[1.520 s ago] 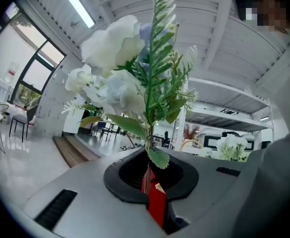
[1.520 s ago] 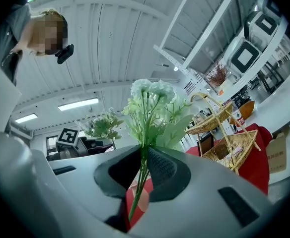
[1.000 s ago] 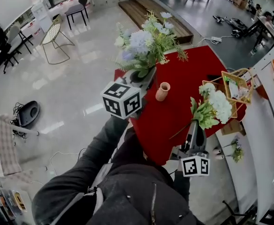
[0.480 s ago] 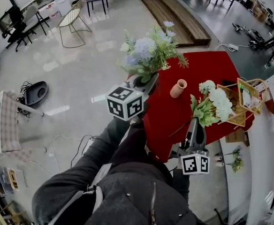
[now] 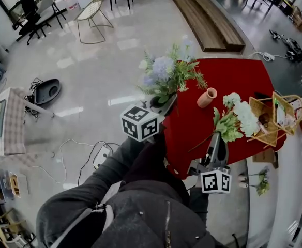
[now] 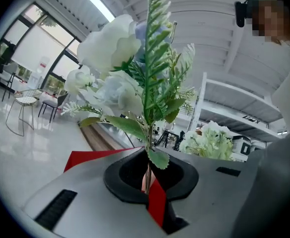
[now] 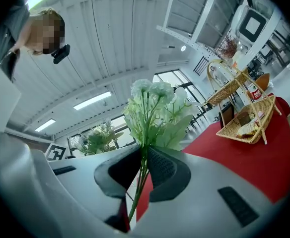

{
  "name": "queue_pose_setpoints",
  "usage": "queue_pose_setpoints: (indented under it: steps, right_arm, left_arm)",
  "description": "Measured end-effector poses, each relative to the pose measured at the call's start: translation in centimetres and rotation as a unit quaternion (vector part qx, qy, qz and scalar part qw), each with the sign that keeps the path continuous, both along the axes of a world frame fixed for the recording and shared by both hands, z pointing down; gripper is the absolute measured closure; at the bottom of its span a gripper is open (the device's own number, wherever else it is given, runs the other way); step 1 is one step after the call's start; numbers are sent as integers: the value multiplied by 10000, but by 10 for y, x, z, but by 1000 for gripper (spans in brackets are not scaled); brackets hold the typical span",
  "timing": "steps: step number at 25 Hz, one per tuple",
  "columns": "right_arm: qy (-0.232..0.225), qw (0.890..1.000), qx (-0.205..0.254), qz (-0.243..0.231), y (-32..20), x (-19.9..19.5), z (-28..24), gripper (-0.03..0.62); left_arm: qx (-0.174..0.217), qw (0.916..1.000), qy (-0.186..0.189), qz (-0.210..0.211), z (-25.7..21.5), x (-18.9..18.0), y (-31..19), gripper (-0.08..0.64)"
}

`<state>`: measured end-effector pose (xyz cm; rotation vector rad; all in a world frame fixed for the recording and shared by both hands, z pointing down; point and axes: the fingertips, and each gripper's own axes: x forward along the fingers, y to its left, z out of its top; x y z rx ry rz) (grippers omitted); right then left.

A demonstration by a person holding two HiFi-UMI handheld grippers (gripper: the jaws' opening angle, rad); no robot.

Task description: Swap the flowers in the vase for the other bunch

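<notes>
The left hand-held gripper (image 6: 149, 182) is pinched shut on the thin stems of the blue and white bunch (image 5: 166, 74). The right hand-held gripper (image 7: 141, 175) is pinched shut on the green stems of the white bunch (image 5: 236, 115). Both bunches are up in the air, one on each side of the little vase (image 5: 207, 97). Neither one touches it.

The vase looks empty, so I think the job now is to put a bunch in. I cannot tell which bunch is the new one. To do it well, the stems should point down, right over the small mouth of the vase. They should go in slowly and all together. The grip should only let go when the stems are deep inside. The vase looks small and light, so a bump could tip it over. The other bunch is best held off to the side.

The vase is short and orange-brown, with a thin neck and a wider top. It stands upright on the red tabletop (image 5: 244, 76), not far from a woven basket (image 5: 272, 120). The blue bunch has pale round flowers and ferny leaves. The white bunch has fluffy heads and big green leaves.
</notes>
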<state>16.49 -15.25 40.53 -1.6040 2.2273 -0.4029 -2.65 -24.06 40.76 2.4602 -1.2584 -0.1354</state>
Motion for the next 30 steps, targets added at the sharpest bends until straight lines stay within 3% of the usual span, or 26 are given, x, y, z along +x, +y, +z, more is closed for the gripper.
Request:
queue_pose_setpoints:
  steps: [14,30]
  right_arm:
    - [20,10000,-49,81,-10,2,4,551]
    - [38,10000,-27,-2,-11,2,1,552]
  left_arm:
    - [-242,9994,-173,153,26,8,12,534]
    - [-233,9995,-154,155,27,13,20,532]
